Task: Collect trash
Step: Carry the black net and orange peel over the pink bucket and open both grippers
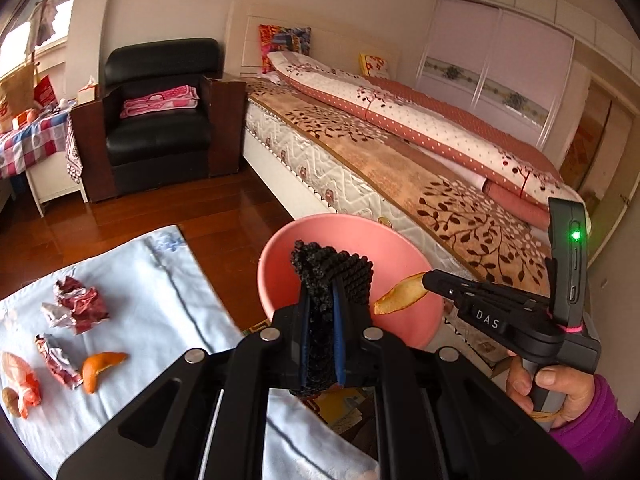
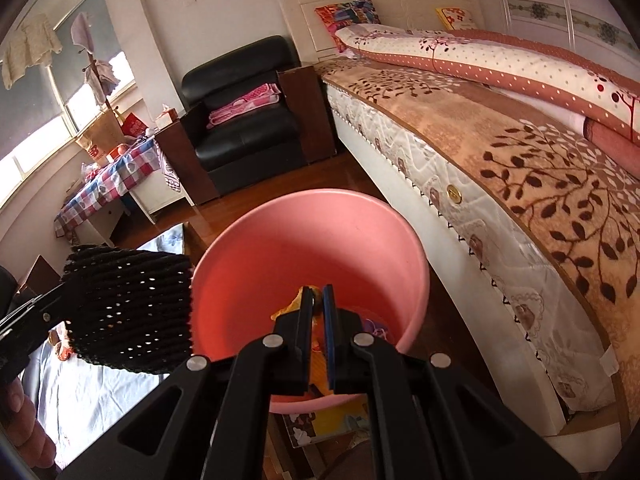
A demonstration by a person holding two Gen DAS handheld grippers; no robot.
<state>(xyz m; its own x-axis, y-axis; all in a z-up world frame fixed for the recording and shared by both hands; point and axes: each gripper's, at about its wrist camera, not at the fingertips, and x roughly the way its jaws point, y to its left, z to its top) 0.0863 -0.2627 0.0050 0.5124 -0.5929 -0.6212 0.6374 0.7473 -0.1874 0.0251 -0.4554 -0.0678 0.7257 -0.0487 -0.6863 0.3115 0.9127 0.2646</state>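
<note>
**Peel held over the pink basin**

Peel (image 1: 400, 295), a dried yellow-orange strip, was pinched in the right tool (image 2: 318, 294), whose jaws were closed on it just above the pink basin's (image 1: 276, 256) opening. The left tool (image 1: 325, 312) was clamped on a black knitted mesh piece (image 1: 332, 276) at the near rim of the same basin, its jaws narrow around the fabric. Left of the basin, a pale blue cloth (image 1: 132, 280) covered the desk and carried the remaining trash: crumpled red-and-white wrappers (image 1: 80, 308), an orange peel (image 1: 100, 368) and a pink scrap (image 1: 22, 380). Behind the basin ran a bed (image 1: 400, 152) with a leaf-patterned blanket, and a black armchair (image 1: 160, 120) stood beyond it. A hand in a purple sleeve (image 1: 560, 392) gripped the right tool's handle.
</note>
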